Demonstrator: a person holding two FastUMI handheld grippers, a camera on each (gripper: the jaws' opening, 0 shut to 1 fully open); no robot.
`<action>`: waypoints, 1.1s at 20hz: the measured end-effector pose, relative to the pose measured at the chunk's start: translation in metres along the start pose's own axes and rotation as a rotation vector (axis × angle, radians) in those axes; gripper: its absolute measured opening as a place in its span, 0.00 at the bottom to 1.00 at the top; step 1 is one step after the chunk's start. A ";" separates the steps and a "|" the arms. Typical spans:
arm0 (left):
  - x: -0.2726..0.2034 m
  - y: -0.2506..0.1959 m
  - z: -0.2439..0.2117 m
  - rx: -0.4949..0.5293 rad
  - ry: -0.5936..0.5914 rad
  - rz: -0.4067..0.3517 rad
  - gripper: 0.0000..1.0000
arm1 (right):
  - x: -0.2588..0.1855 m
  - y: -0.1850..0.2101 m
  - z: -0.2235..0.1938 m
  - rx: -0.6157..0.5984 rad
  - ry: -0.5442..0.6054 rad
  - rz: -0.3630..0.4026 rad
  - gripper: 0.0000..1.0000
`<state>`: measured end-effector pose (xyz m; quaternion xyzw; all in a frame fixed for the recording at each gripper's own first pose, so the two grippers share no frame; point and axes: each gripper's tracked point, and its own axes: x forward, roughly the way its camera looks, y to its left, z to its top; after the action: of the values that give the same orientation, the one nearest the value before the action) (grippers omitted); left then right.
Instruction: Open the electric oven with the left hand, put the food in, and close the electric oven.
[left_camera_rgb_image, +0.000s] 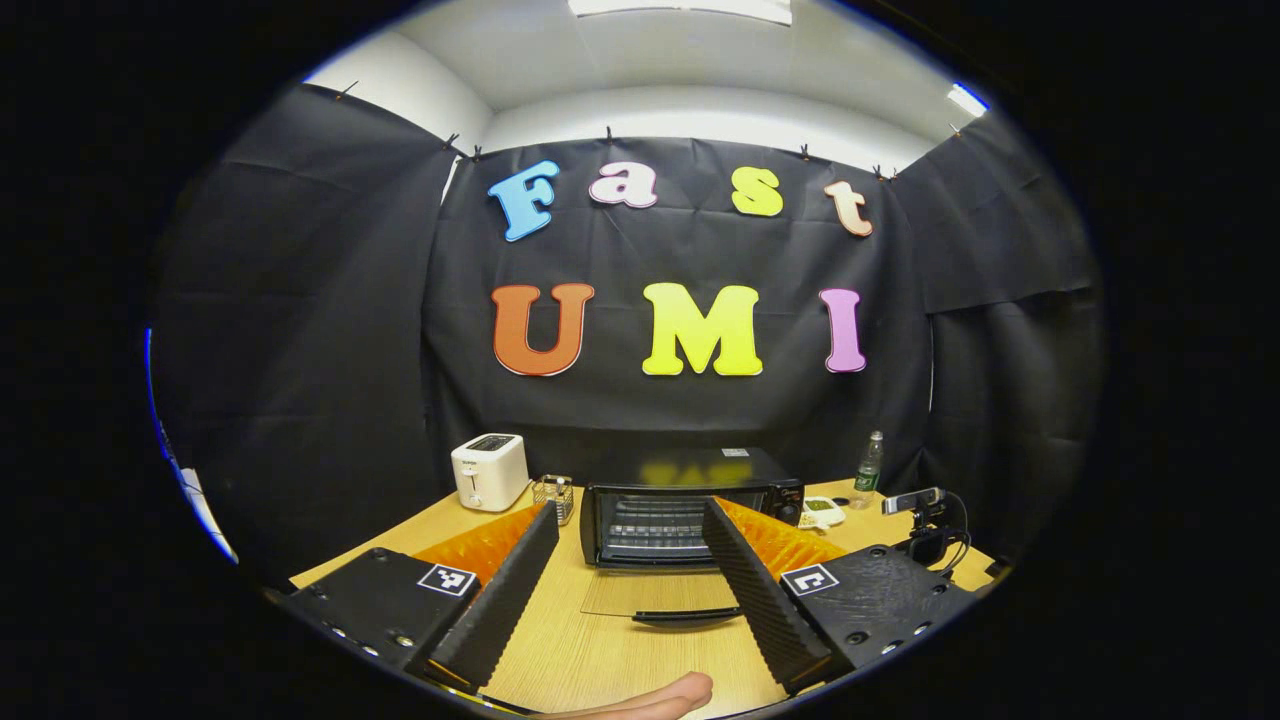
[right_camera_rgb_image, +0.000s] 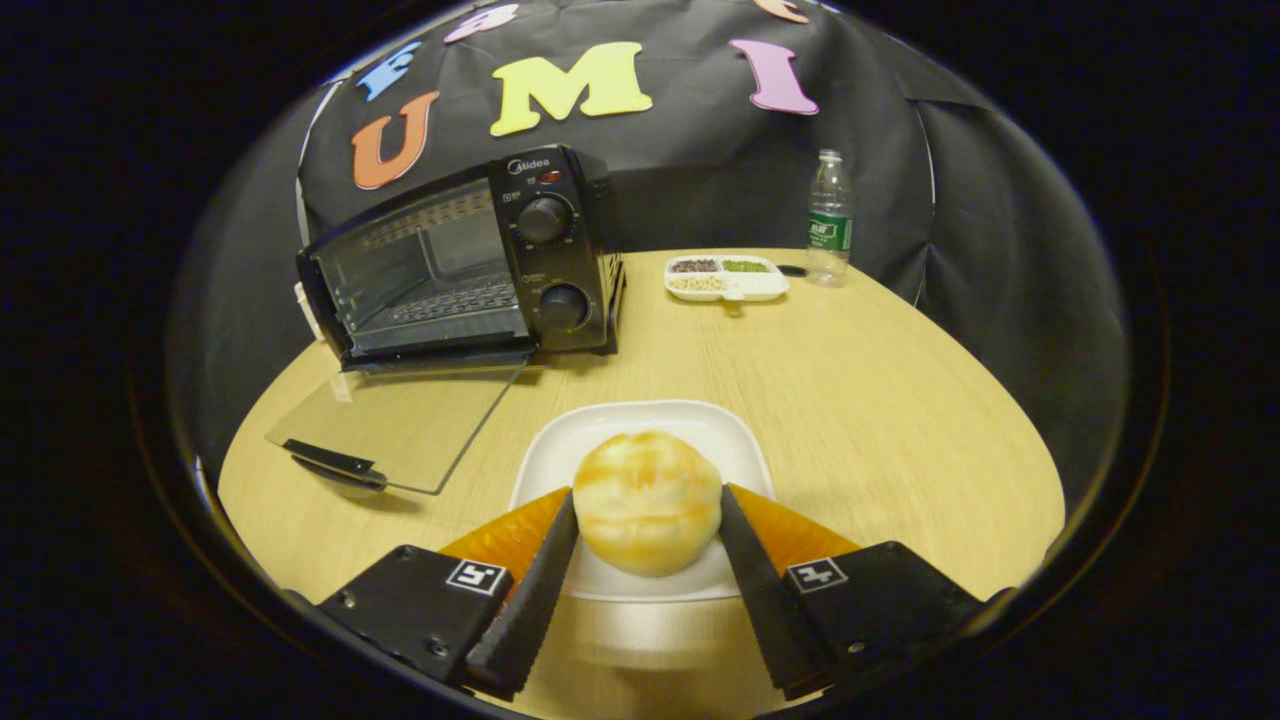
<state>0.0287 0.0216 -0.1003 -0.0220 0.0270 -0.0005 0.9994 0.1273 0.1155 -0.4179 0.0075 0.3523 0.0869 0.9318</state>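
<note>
Two tongs in play, doing separate jobs. Your left tongs (left_camera_rgb_image: 625, 590) hang wide open and empty, squarely facing the electric oven (left_camera_rgb_image: 690, 505) at the far side of the worktop (left_camera_rgb_image: 600, 650); its glass door (right_camera_rgb_image: 400, 425) lies folded flat down on the wood, the handle (left_camera_rgb_image: 685, 616) just ahead of the left tips and apart from them. My reading: opening is done, and the left hand holds back so the mouth and wire rack (right_camera_rgb_image: 440, 300) stay free.

Your right tongs (right_camera_rgb_image: 645, 565) bracket the bun (right_camera_rgb_image: 647, 500), which sits on the white plate (right_camera_rgb_image: 640, 425) toward the near edge of the worktop. Each finger lies along a flank of the bun; whether both press or merely touch, you cannot tell from this angle. The bun does not look squeezed.

From the right gripper view, the oven stands beyond the plate and off to the left, door between them. Judgement: the carry must clear that lowered door.

Toaster (left_camera_rgb_image: 490, 470), bottle (right_camera_rgb_image: 829, 215) and divided dish (right_camera_rgb_image: 727, 278) stand along the far edge, out of the path.
</note>
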 end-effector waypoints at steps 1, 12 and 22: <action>0.000 0.001 0.000 -0.002 0.000 -0.001 0.95 | -0.004 0.000 0.004 -0.002 -0.018 -0.001 0.86; -0.018 0.031 0.008 -0.017 -0.031 0.001 0.95 | -0.038 0.116 0.065 0.102 -0.164 0.240 0.82; -0.021 0.098 0.001 -0.037 -0.017 0.095 0.95 | 0.014 0.236 0.120 0.411 -0.170 0.368 0.84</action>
<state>0.0078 0.1197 -0.1024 -0.0392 0.0193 0.0478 0.9979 0.1796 0.3564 -0.3190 0.2674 0.2757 0.1805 0.9055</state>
